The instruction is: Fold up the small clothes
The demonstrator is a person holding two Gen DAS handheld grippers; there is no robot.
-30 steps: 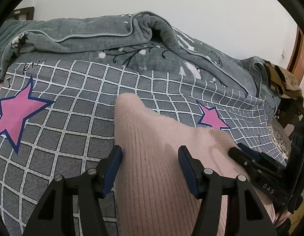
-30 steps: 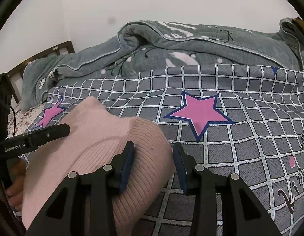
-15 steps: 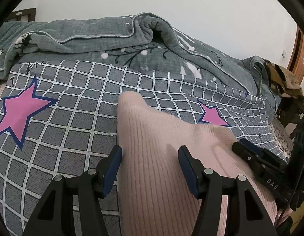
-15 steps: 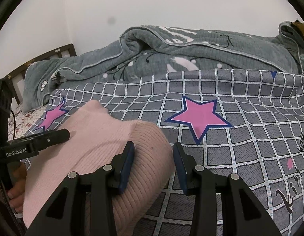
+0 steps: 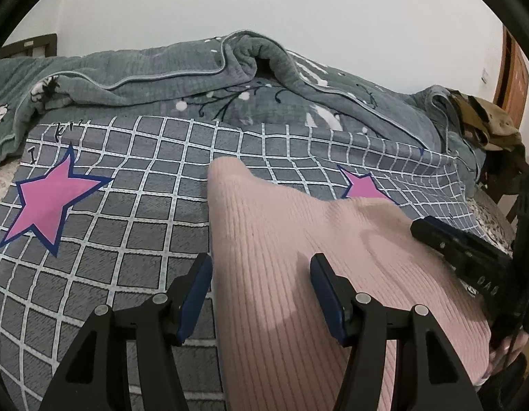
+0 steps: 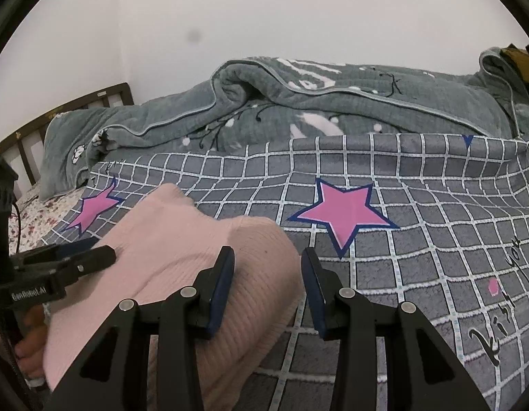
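A pink ribbed knit garment (image 5: pixel 298 257) lies humped on the grey checked blanket (image 5: pixel 127 226), its far tip pointing toward the quilt. My left gripper (image 5: pixel 261 291) hangs open over the garment's left edge. Its left pad is at that edge and its right finger (image 5: pixel 324 294) casts a shadow on the knit. My right gripper (image 6: pixel 268 284) stands open over the garment's right edge (image 6: pixel 203 260). The knit passes beneath its left finger (image 6: pixel 220 284) and stops just short of the right one. Each gripper shows at the side of the other's view: the right gripper (image 5: pixel 463 257) and the left gripper (image 6: pixel 59 263).
A crumpled grey-green quilt (image 5: pixel 196 78) lies along the back by the white wall. A dark wooden bed frame (image 6: pixel 59 116) stands at the far left. Tan clothing (image 5: pixel 483 120) is piled at the far right. Pink stars (image 6: pixel 346 212) mark the blanket. A hand (image 6: pixel 28 352) holds the left gripper.
The left gripper has drifted slightly sideways over the blanket, so the pink star on the left sits further into its view. Both jaws keep the same width. The right gripper has hardly moved.
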